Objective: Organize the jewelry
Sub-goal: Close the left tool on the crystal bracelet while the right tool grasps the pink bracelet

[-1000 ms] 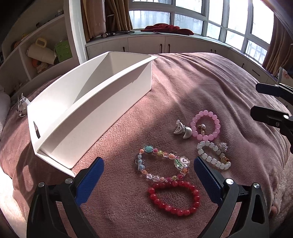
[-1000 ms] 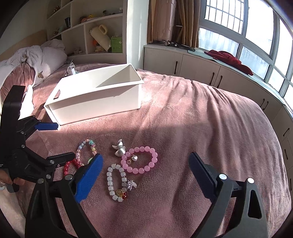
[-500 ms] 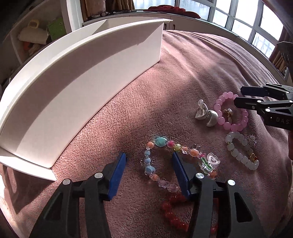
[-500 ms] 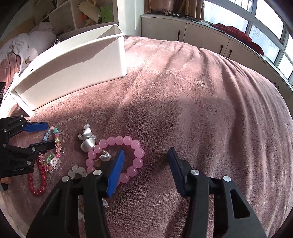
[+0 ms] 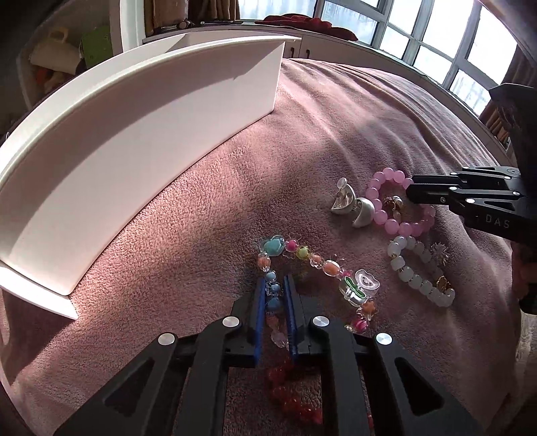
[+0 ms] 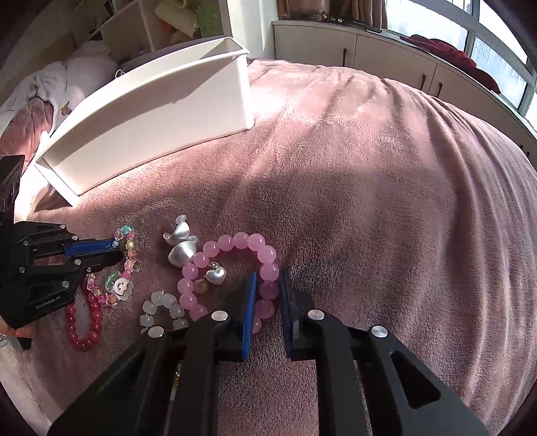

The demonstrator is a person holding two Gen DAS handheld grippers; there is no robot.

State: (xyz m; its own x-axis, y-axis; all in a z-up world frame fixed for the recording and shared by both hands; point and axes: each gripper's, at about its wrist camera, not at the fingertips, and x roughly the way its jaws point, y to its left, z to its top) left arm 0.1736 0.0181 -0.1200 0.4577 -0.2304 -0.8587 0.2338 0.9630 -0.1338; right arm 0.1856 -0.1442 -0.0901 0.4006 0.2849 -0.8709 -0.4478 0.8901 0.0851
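Several bracelets lie on a pink blanket. My left gripper (image 5: pixel 274 285) is shut on the multicoloured bead bracelet (image 5: pixel 315 265), pinching its blue beads; it also shows in the right wrist view (image 6: pixel 115 250). My right gripper (image 6: pixel 267 285) is shut on the pink bead bracelet (image 6: pixel 231 243), gripping its right side; it shows in the left wrist view (image 5: pixel 411 194) too. A red bead bracelet (image 6: pixel 82 323) lies partly under my left gripper. A white bead bracelet (image 5: pixel 416 271) and two silver heart charms (image 5: pixel 352 206) lie between them. A long white box (image 5: pixel 141 134) stands to the left.
The pink blanket (image 6: pixel 386 167) covers a bed that slopes away at the right. Shelves (image 6: pixel 174 23) with clutter stand behind the box. Low cabinets (image 6: pixel 369 50) run under the windows. A white bedding pile (image 6: pixel 63 77) lies far left.
Both grippers came down onto the jewelry and closed from wide open: the left onto the multicoloured bracelet, the right onto the pink bracelet.
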